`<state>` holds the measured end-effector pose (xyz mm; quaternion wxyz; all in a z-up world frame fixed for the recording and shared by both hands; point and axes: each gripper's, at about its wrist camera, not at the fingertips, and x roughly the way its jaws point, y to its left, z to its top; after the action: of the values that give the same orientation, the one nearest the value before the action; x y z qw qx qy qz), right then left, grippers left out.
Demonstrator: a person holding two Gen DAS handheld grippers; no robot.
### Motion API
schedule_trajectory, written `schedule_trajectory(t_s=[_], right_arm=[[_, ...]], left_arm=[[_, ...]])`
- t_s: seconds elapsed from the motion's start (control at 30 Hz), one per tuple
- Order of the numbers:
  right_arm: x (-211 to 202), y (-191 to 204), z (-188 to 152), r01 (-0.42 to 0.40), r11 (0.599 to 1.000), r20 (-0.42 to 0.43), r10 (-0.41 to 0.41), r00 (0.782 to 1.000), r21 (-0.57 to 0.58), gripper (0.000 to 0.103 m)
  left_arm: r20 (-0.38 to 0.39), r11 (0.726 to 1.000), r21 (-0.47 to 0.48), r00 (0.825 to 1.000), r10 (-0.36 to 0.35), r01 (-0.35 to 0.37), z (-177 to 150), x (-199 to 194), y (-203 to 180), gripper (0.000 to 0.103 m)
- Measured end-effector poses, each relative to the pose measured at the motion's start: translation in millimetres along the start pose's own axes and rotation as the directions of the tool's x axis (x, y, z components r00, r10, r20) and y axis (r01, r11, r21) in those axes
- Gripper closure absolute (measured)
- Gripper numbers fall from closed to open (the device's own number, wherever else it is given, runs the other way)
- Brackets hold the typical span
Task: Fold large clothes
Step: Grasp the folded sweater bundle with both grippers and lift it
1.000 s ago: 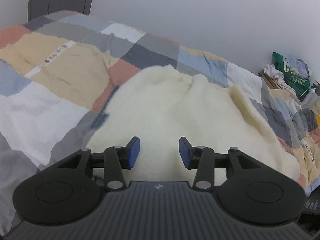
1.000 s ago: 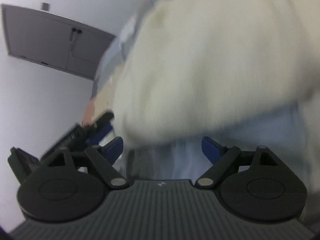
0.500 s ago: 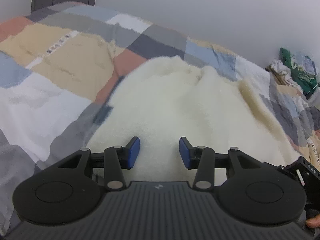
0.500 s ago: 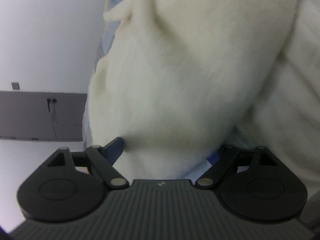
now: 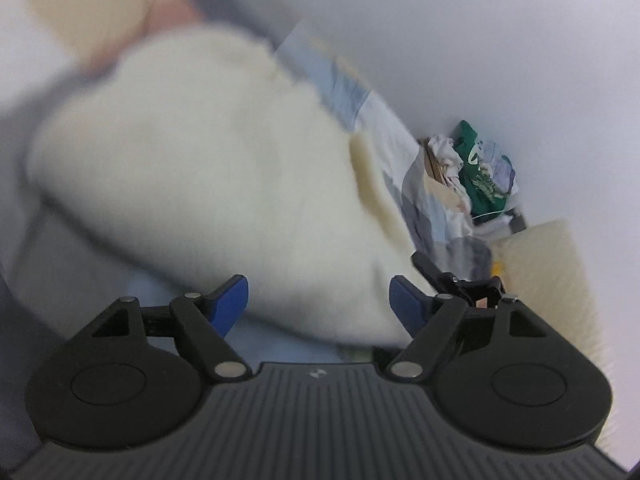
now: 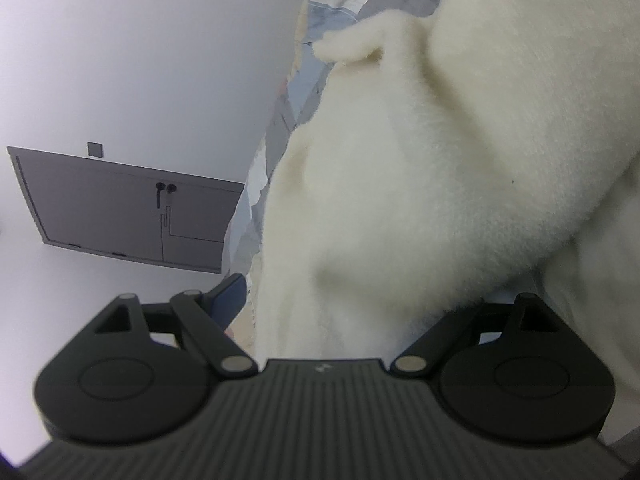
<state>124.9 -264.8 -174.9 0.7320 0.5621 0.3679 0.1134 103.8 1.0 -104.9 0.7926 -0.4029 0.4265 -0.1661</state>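
The cream-white fleecy garment (image 5: 208, 184) is seen lying bunched on the patchwork quilt in blue, grey and tan (image 5: 380, 128). A heap of crumpled clothes with a green item (image 5: 476, 168) is noted against the white wall. The left gripper (image 5: 320, 300) has just been opening; its blue pads (image 5: 228, 300) stand apart, nothing pressed between them. Fleece fills the gap of the wide-open right gripper (image 6: 352, 300), one pad hidden; no grip is discernible. A grey cabinet (image 6: 120, 212) appears in the right view only.
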Motion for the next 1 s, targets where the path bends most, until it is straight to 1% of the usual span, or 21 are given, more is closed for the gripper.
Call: schedule_trajectory(t_s=[0.07, 0.1, 0.17, 0.23, 0.3, 0.33, 0.4, 0.5, 0.53, 0.57, 0.6, 0.7, 0.77, 0.8, 0.83, 0.87, 0.9, 0.93, 0.97, 1.0], right_arm=[[-1, -2, -1, 0.004, 1.000, 0.000, -0.004, 1.000, 0.010, 0.014], [-3, -5, 5, 0.008, 1.000, -0.001, -0.008, 1.000, 0.017, 0.014], [1, -10, 6, 0.024, 0.999, -0.004, -0.024, 1.000, 0.026, 0.014], [-1, -17, 6, 0.048, 0.998, -0.011, -0.048, 0.999, 0.044, 0.014], [-2, -23, 4, 0.067, 0.995, -0.010, -0.067, 0.998, 0.072, 0.015], [-2, -26, 3, 0.078, 0.993, -0.006, -0.077, 0.997, 0.085, 0.015], [-5, -33, 4, 0.100, 0.989, 0.010, -0.102, 0.995, 0.106, 0.015], [-13, -46, 9, 0.145, 0.978, 0.062, -0.155, 0.986, 0.149, 0.015], [-17, -50, 11, 0.156, 0.974, 0.085, -0.171, 0.982, 0.165, 0.015], [-21, -53, 14, 0.160, 0.971, 0.112, -0.182, 0.977, 0.180, 0.015], [-24, -57, 17, 0.157, 0.969, 0.135, -0.184, 0.974, 0.190, 0.015], [-27, -65, 26, 0.158, 0.966, 0.184, -0.197, 0.963, 0.205, 0.018], [-28, -66, 28, 0.161, 0.964, 0.207, -0.205, 0.957, 0.211, 0.024], [-26, -64, 27, 0.169, 0.964, 0.207, -0.211, 0.955, 0.203, 0.027], [-26, -61, 27, 0.183, 0.966, 0.206, -0.220, 0.953, 0.184, 0.035], [-25, -57, 26, 0.207, 0.966, 0.202, -0.236, 0.951, 0.154, 0.042], [-25, -51, 26, 0.229, 0.966, 0.200, -0.250, 0.947, 0.122, 0.045], [-25, -47, 25, 0.235, 0.967, 0.210, -0.252, 0.945, 0.099, 0.053], [-25, -43, 24, 0.235, 0.968, 0.218, -0.248, 0.944, 0.085, 0.058], [-27, -39, 23, 0.238, 0.969, 0.226, -0.245, 0.943, 0.061, 0.060]], left_arm=[[-0.030, 0.996, -0.083, 0.999, 0.011, -0.014, 1, 9, 16, 0.022], [-0.035, 0.993, -0.117, 0.999, 0.022, -0.026, 3, 12, 23, 0.022], [-0.034, 0.981, -0.190, 0.999, 0.042, -0.048, 6, 17, 40, 0.022], [-0.018, 0.965, -0.258, 0.999, 0.050, -0.053, 8, 20, 54, 0.022], [0.016, 0.943, -0.330, 0.999, 0.045, -0.037, 8, 20, 66, 0.022], [0.034, 0.935, -0.353, 0.999, 0.039, -0.025, 8, 21, 68, 0.022], [0.055, 0.929, -0.369, 0.998, 0.034, -0.012, 8, 25, 69, 0.023], [0.108, 0.927, -0.373, 0.990, 0.088, -0.041, 10, 26, 69, 0.023], [0.123, 0.927, -0.371, 0.987, 0.100, -0.048, 11, 26, 70, 0.025], [0.132, 0.928, -0.370, 0.986, 0.105, -0.049, 13, 26, 70, 0.029], [0.140, 0.929, -0.367, 0.984, 0.112, -0.053, 13, 24, 71, 0.031], [0.161, 0.931, -0.360, 0.978, 0.132, -0.066, 18, 24, 69, 0.041], [0.172, 0.938, -0.338, 0.974, 0.148, -0.083, 20, 23, 66, 0.053], [0.181, 0.944, -0.314, 0.970, 0.162, -0.099, 19, 22, 63, 0.055], [0.193, 0.951, -0.286, 0.965, 0.178, -0.118, 18, 22, 57, 0.059], [0.207, 0.956, -0.261, 0.960, 0.190, -0.133, 17, 21, 51, 0.062], [0.218, 0.961, -0.237, 0.956, 0.197, -0.144, 16, 20, 45, 0.063], [0.229, 0.965, -0.211, 0.952, 0.202, -0.154, 15, 18, 40, 0.066], [0.238, 0.968, -0.191, 0.949, 0.205, -0.161, 15, 15, 35, 0.068], [0.246, 0.972, -0.172, 0.948, 0.202, -0.163, 13, 8, 32, 0.069]])
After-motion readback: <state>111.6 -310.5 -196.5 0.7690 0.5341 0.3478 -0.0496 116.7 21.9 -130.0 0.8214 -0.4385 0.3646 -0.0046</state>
